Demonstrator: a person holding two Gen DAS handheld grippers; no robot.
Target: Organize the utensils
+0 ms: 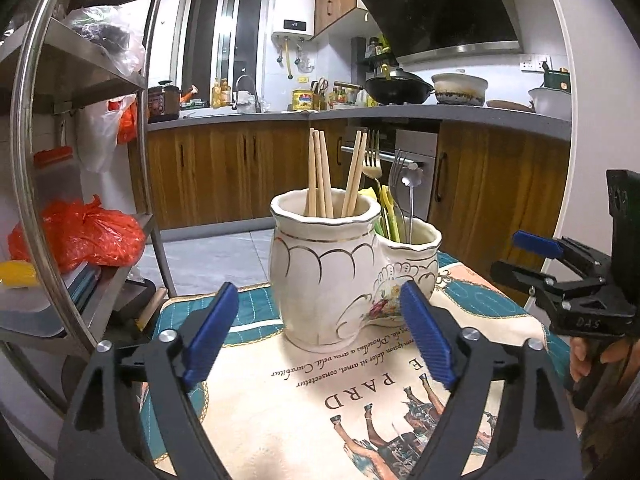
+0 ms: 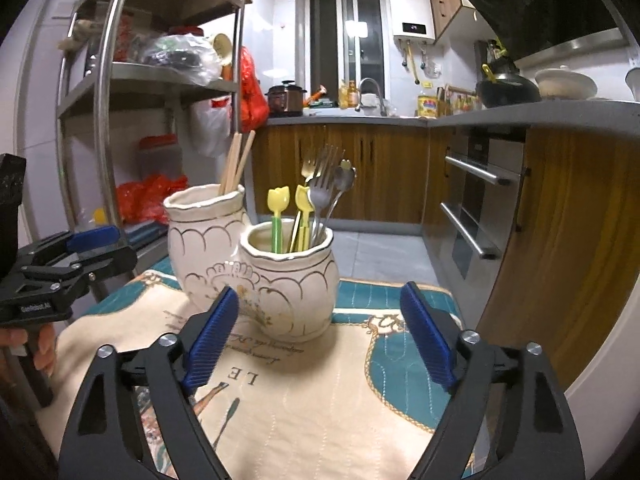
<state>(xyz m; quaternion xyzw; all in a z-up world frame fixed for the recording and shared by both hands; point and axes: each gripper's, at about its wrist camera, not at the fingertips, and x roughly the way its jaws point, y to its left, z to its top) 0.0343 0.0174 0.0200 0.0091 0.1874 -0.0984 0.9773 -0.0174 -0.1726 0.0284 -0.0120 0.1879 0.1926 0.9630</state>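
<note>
A cream double-pot ceramic holder (image 1: 328, 276) stands on a printed cloth (image 1: 312, 400). Its taller pot holds several wooden chopsticks (image 1: 320, 172). The lower pot (image 2: 288, 280) holds metal forks (image 2: 320, 188), a spoon (image 2: 344, 176) and yellow plastic picks (image 2: 278, 200). My left gripper (image 1: 320, 320) is open and empty, just in front of the tall pot. My right gripper (image 2: 320, 320) is open and empty, just in front of the lower pot. Each gripper shows in the other's view: the right one at the right edge (image 1: 536, 256), the left one at the left edge (image 2: 96, 248).
A steel shelf rack (image 2: 108, 128) with red bags (image 1: 80, 236) stands to the left of the table. Wooden kitchen cabinets (image 1: 224, 172), an oven (image 2: 480, 200) and a counter with a wok (image 1: 400, 88) lie beyond. The cloth's far edge (image 2: 380, 292) is close behind the holder.
</note>
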